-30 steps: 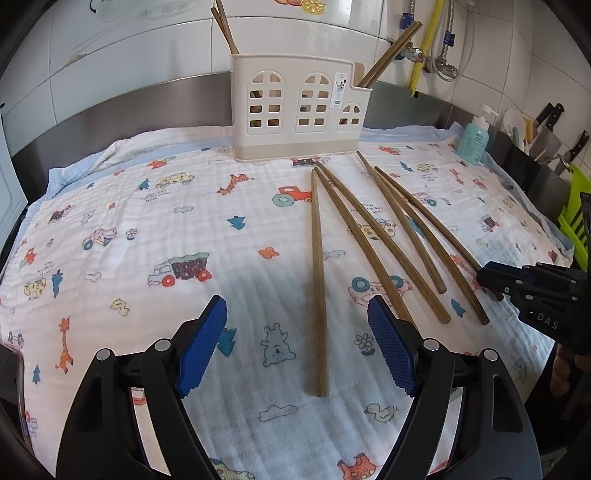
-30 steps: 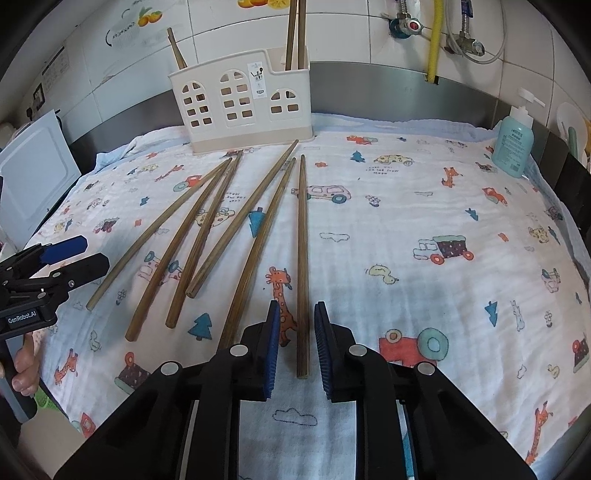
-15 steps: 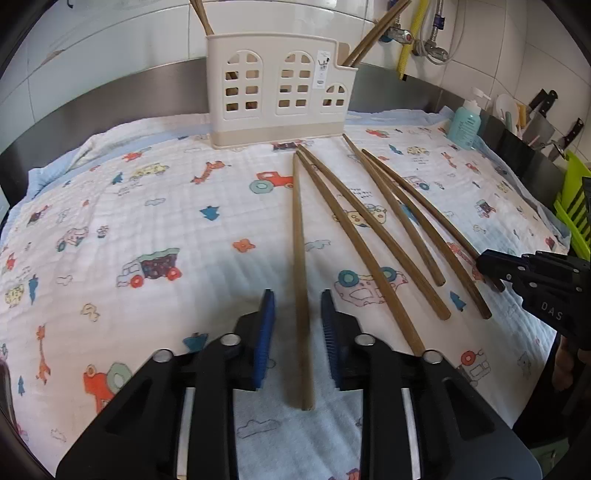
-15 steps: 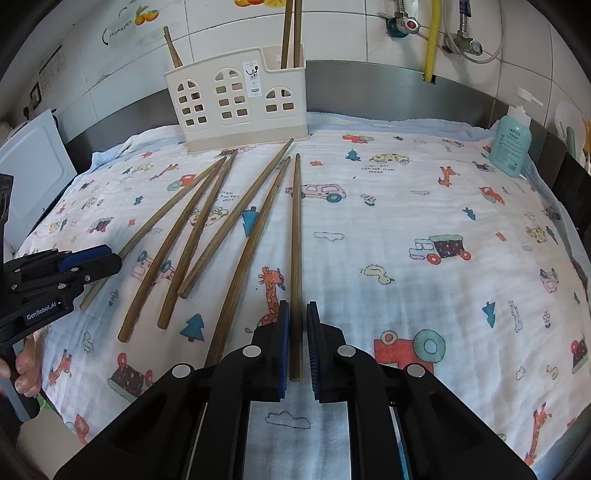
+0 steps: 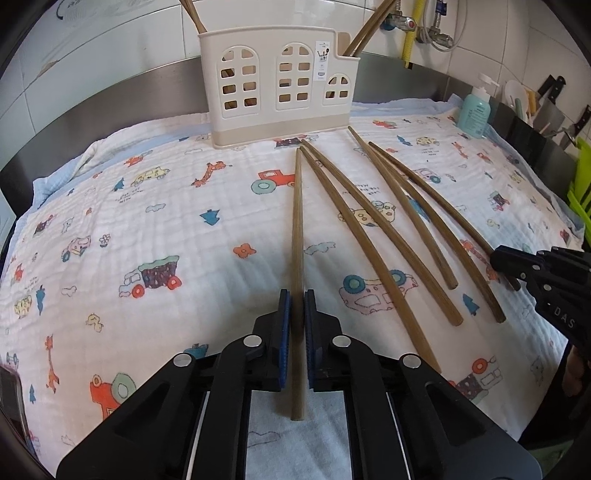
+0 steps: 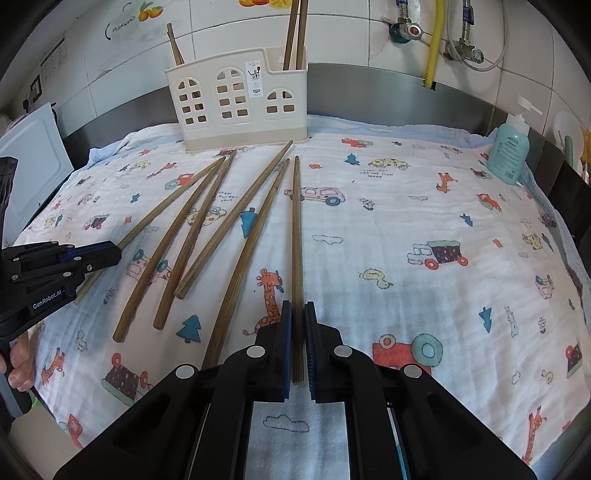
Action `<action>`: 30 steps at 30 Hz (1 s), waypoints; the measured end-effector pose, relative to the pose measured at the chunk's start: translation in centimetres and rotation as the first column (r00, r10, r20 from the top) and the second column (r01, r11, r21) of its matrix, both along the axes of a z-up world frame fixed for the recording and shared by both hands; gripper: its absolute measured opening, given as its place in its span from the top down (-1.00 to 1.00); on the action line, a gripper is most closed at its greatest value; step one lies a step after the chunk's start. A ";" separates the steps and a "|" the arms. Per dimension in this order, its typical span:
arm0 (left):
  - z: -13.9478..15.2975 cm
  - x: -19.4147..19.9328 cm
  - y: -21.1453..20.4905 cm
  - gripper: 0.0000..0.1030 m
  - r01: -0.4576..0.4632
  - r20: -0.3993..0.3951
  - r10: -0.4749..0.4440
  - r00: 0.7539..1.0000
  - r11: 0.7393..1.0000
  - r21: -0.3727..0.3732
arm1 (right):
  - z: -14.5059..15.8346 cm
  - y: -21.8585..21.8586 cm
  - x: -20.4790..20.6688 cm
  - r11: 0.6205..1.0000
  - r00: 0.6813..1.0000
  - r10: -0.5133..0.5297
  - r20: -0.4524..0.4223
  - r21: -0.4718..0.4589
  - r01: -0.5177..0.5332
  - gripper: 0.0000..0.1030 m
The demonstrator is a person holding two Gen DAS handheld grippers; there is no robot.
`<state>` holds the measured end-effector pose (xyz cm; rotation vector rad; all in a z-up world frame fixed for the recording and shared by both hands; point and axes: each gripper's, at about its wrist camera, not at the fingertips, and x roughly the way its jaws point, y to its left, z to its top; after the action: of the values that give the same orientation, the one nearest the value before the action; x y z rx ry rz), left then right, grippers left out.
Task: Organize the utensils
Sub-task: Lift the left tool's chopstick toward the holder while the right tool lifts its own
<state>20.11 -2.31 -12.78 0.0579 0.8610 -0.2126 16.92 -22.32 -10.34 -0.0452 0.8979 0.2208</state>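
Observation:
Several long wooden chopsticks lie fanned on a cartoon-print cloth (image 5: 147,221) before a cream utensil holder (image 5: 277,85), which also shows in the right wrist view (image 6: 240,103) with a few chopsticks standing in it. My left gripper (image 5: 297,295) is shut on the near end of the leftmost chopstick (image 5: 297,221). My right gripper (image 6: 298,308) is shut on the near end of the rightmost chopstick (image 6: 296,229). Each gripper shows at the other view's edge: the right one (image 5: 517,264), the left one (image 6: 107,253).
A teal soap bottle (image 6: 508,149) stands at the cloth's back right corner. Knives and a green rack (image 5: 580,184) sit at the far right. A steel backsplash and tiled wall with taps (image 6: 410,31) rise behind the holder. A white board (image 6: 29,155) leans at the left.
My left gripper moved right over the leftmost chopstick and closed from wide open onto it. My right gripper narrowed its jaws and closed on the rightmost chopstick.

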 end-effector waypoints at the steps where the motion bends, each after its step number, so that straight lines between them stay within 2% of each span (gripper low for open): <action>1: 0.1 0.0 0.0 0.88 -0.002 0.002 0.002 1.000 1.000 0.000 | 0.1 0.0 -0.1 1.000 1.000 0.000 0.002 0.000 0.000 0.87; 9: 1.9 -0.5 1.2 0.89 -0.017 0.032 0.019 0.999 0.998 -0.056 | 2.6 -0.1 -1.0 1.000 0.998 -0.003 0.066 0.014 0.002 0.87; 14: 4.1 -1.1 2.2 0.89 -0.013 0.084 0.021 0.996 0.996 -0.093 | 6.0 0.2 -1.4 1.000 0.989 0.021 0.147 0.012 -0.023 0.87; 23: 7.8 -1.3 3.5 0.89 0.000 0.175 0.020 0.984 0.993 -0.115 | 12.1 0.6 -1.0 0.996 0.960 0.081 0.268 0.000 -0.084 0.87; 30: 9.7 -0.3 4.1 0.89 0.024 0.199 0.003 0.980 0.991 -0.131 | 15.8 1.1 0.5 0.989 0.942 0.139 0.306 0.009 -0.148 0.87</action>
<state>19.81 1.80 -3.05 -0.0405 0.6453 -0.2692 17.39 -21.20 5.47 -0.1125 0.5823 0.3543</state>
